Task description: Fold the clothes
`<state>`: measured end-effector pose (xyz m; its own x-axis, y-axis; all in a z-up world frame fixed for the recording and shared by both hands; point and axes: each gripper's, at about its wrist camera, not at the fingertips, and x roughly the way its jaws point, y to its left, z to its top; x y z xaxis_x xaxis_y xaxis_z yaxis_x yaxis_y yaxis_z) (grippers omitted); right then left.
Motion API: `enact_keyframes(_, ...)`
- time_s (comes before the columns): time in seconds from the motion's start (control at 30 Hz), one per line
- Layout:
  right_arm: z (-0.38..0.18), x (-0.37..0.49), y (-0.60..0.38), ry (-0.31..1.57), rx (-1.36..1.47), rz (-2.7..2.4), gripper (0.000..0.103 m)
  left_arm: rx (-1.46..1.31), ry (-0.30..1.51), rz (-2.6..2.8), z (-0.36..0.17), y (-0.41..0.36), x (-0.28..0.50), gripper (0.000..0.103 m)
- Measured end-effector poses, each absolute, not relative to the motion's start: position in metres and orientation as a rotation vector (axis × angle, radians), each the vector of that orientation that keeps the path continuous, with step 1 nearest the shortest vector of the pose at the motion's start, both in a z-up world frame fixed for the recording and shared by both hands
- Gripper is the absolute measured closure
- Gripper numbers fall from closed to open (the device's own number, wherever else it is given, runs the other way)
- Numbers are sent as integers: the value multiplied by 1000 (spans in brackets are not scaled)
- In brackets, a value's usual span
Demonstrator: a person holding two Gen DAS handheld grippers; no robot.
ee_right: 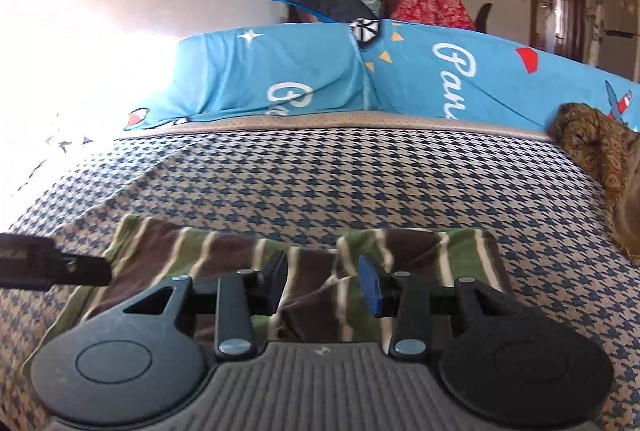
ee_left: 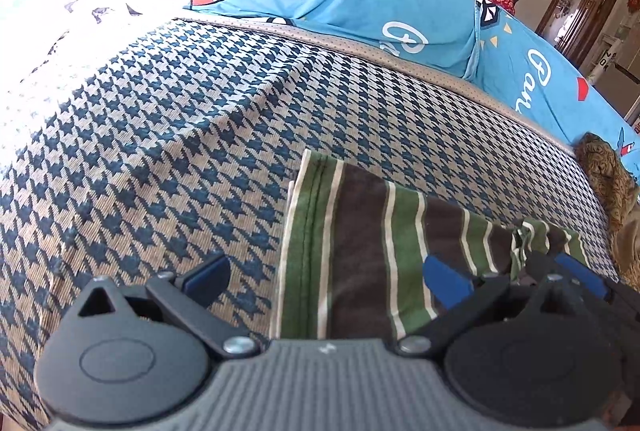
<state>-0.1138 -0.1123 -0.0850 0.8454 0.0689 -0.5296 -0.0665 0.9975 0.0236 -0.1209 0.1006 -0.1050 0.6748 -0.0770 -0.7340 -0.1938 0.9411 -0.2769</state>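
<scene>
Your left gripper [ee_left: 326,281] has its fingers [ee_left: 208,273] spread wide apart. The left one hangs over the bare houndstooth bedspread [ee_left: 180,119]; the right one is over the striped garment [ee_left: 360,243]. Nothing is clamped between them, and you cannot tell from this view whether the right finger touches the cloth.

Your right gripper [ee_right: 323,285] has its fingers [ee_right: 372,287] partly apart. A raised fold of the striped garment [ee_right: 312,295] sits in the gap between them. The pads do not appear to press on it, so the cloth looks free.

The garment, banded in green, brown and cream, lies on the near part of the bed, on top of the houndstooth bedspread [ee_right: 360,183]. In the left wrist view its hemmed edge runs away from you on the left, and the cloth bunches up towards the right, next to the right gripper [ee_left: 560,271]. In the right wrist view it lies crosswise, flatter on the left and rumpled in the middle, and the tip of the left gripper [ee_right: 56,267] reaches in at its left edge.

Beyond the bedspread, a blue printed sheet [ee_right: 420,75] covers the far part of the bed. A brown patterned cloth [ee_right: 592,147] lies heaped at the far right.
</scene>
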Motion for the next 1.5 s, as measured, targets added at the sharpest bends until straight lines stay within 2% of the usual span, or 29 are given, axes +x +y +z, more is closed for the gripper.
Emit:
enact_keyframes(0.27, -78, -164, -57, 595, -38, 346, 63, -377, 845, 53, -105, 118, -131, 0)
enact_keyframes(0.53, -92, -203, -6, 580, -236, 522, 63, -409, 863, 62, -109, 133, -139, 0)
enact_keyframes(1.0, -112, -206, 34, 548, -456, 572, 63, -372, 907, 48, -110, 128, -137, 0)
enact_keyframes(1.13, -120, -209, 44, 506, -531, 542, 57, -378, 920, 42, -109, 130, -135, 0)
enact_keyframes(1.33, -128, -207, 53, 435, -619, 505, 57, -411, 976, 8, -108, 134, -123, 0)
enact_keyframes(1.43, -131, -205, 54, 425, -631, 512, 64, -470, 1006, -29, -106, 141, -115, 0)
enact_keyframes(1.5, -131, -203, 55, 425, -638, 514, 86, -500, 1026, -44, -106, 145, -110, 0)
